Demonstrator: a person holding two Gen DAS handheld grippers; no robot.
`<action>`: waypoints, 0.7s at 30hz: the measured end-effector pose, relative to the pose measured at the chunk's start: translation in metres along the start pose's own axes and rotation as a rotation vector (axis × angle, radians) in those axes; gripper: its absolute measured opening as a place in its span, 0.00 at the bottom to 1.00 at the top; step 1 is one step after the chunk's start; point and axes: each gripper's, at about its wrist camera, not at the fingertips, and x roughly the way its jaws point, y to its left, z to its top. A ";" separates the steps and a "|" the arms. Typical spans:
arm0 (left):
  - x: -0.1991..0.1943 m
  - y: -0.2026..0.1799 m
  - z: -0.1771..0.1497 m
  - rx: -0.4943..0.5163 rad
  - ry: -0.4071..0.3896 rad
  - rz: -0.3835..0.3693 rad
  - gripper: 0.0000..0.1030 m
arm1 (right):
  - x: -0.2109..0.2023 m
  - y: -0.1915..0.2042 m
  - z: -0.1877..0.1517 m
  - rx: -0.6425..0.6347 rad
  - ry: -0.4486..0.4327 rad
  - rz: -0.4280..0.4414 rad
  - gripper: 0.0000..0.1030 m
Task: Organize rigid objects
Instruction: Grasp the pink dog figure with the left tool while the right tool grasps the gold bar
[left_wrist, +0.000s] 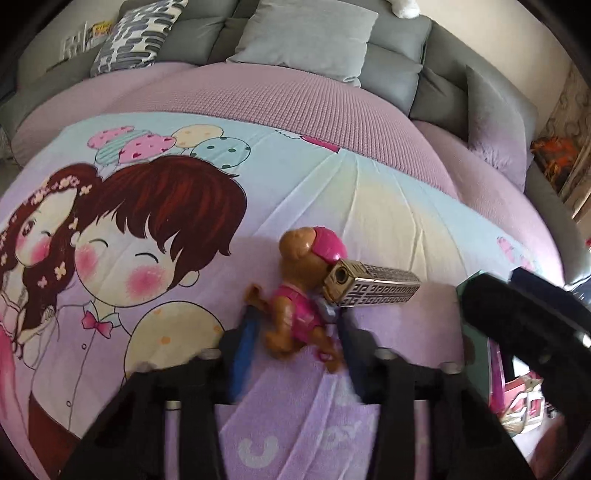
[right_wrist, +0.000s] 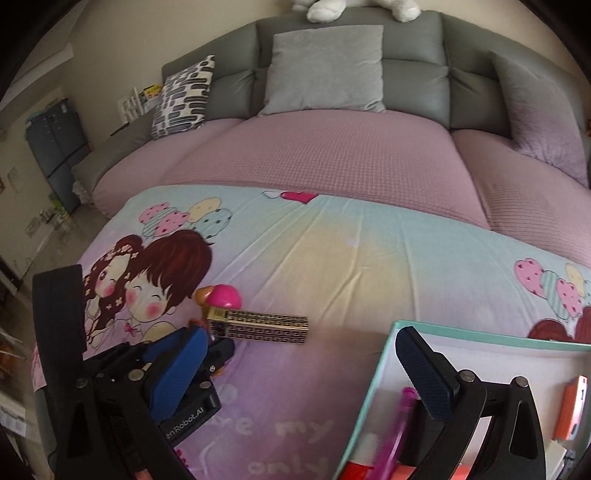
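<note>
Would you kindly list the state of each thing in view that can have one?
Left hand-held gripper: closed on the toy dog, pads at its sides.
Toy dog: lying on the bedspread, gripped at the body.
Gold patterned case: lying flat, against the dog's head.
Right hand-held gripper: jaws wide apart, nothing between them.
Box: open, with a pink pen inside.

The left gripper (right_wrist: 207, 354) reads "enRobot.AI"; the sheet (right_wrist: 295, 435) reads "my", "only".
</note>
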 end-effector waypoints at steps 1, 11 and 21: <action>-0.001 0.003 0.000 -0.010 0.002 -0.001 0.38 | 0.002 0.003 0.001 -0.008 0.005 0.007 1.00; -0.020 0.030 -0.003 -0.048 0.014 0.122 0.38 | 0.025 0.017 0.001 -0.017 0.054 0.047 1.00; -0.035 0.063 -0.008 -0.133 0.022 0.173 0.38 | 0.055 0.032 -0.008 -0.067 0.138 0.020 0.99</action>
